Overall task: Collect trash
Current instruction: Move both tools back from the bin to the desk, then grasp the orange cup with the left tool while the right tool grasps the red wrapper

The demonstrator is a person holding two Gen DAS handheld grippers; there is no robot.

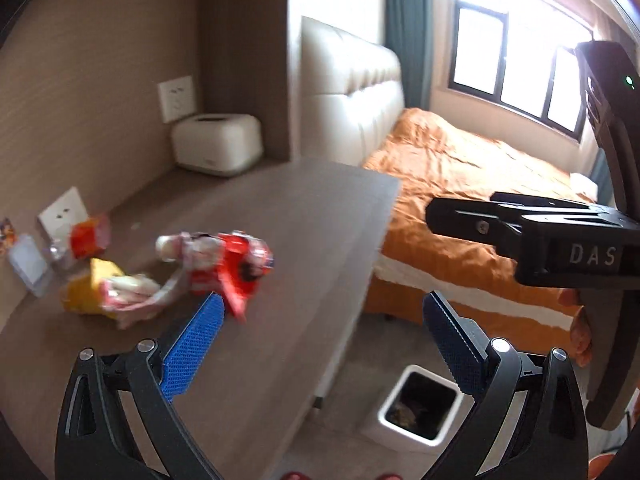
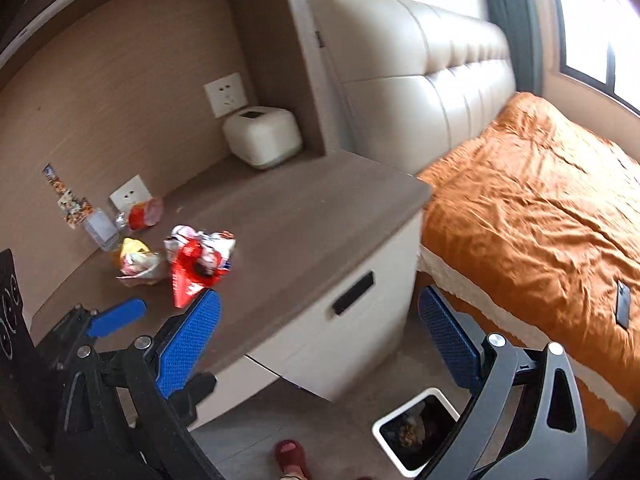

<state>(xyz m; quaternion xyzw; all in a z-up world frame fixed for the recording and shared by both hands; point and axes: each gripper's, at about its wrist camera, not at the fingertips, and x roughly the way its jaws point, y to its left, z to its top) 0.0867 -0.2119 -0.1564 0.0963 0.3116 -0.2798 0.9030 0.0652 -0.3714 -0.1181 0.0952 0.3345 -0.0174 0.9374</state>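
Observation:
A crumpled red and white wrapper [image 1: 224, 268] [image 2: 200, 264] lies on the brown desktop [image 1: 304, 216] [image 2: 304, 220]. Left of it sits a yellow wrapper [image 1: 100, 292] [image 2: 136, 260], and a small red packet [image 1: 90, 236] [image 2: 146, 212] rests by the wall. My left gripper [image 1: 320, 344] is open and empty, its left pad just short of the red wrapper. My right gripper [image 2: 320, 340] is also open and empty, hovering past the desk's edge above the floor. A white bin [image 1: 394, 400] [image 2: 402, 407] with dark trash inside stands on the floor below.
A white tissue box [image 1: 218, 144] [image 2: 262, 136] sits at the back of the desk, with wall sockets and a clear card holder [image 2: 100, 228] on the left. An orange-covered bed [image 2: 540, 220] with a phone [image 2: 623, 304] on it fills the right. A slippered foot [image 2: 290, 456] is near the bin.

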